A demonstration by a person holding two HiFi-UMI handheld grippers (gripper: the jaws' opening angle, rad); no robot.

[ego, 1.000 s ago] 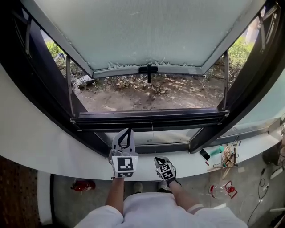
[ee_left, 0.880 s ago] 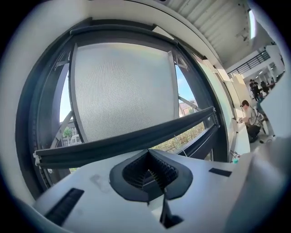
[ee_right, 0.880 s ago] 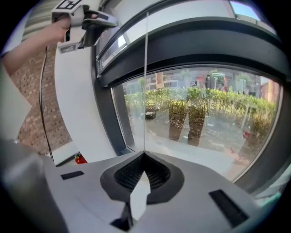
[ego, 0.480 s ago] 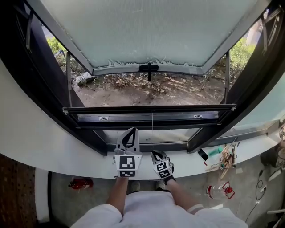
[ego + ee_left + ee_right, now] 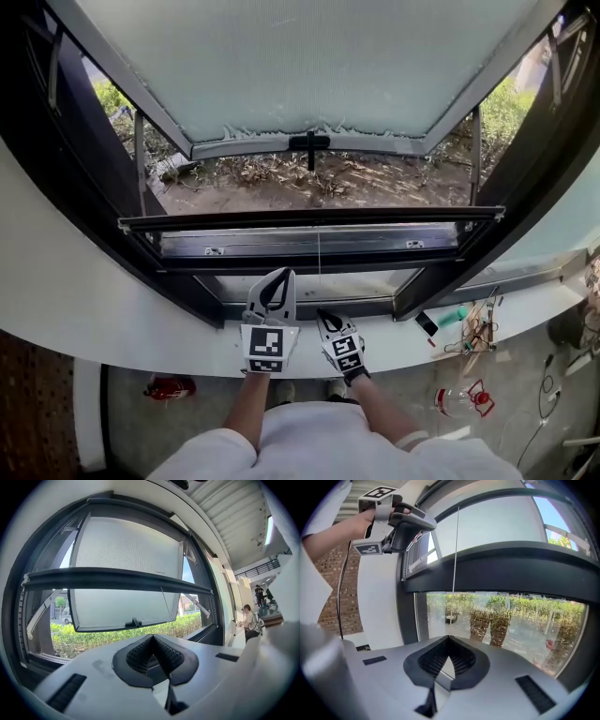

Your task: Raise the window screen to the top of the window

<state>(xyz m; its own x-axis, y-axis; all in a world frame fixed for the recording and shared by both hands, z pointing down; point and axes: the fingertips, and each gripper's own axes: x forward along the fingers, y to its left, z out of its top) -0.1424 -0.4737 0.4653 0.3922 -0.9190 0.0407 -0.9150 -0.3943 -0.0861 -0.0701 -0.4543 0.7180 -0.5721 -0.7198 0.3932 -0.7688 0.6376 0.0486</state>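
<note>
The window screen's dark bottom bar [image 5: 309, 218] lies level across the lower part of the opening; it also shows in the left gripper view [image 5: 117, 579] and the right gripper view [image 5: 511, 569]. A thin pull cord [image 5: 319, 267] hangs from the bar's middle down to my right gripper [image 5: 322, 315], which is shut on the cord [image 5: 454, 550] at its tips [image 5: 448, 638]. My left gripper [image 5: 279, 275] stands just left of it above the sill, shut with nothing in it [image 5: 153, 638]. The right gripper view shows the left gripper [image 5: 431, 524] high at the upper left.
Beyond the screen, a frosted outer pane [image 5: 309, 66] with a black handle [image 5: 309, 142] is swung outward. A white curved sill [image 5: 112, 319] runs below. On the floor lie a red object [image 5: 173, 386], a bottle [image 5: 459, 401] and tools. People sit at the right [image 5: 248, 620].
The screen's bottom bar has risen in the opening, uncovering more of the lower frame. Both grippers have shifted slightly up and to the right along the sill.
</note>
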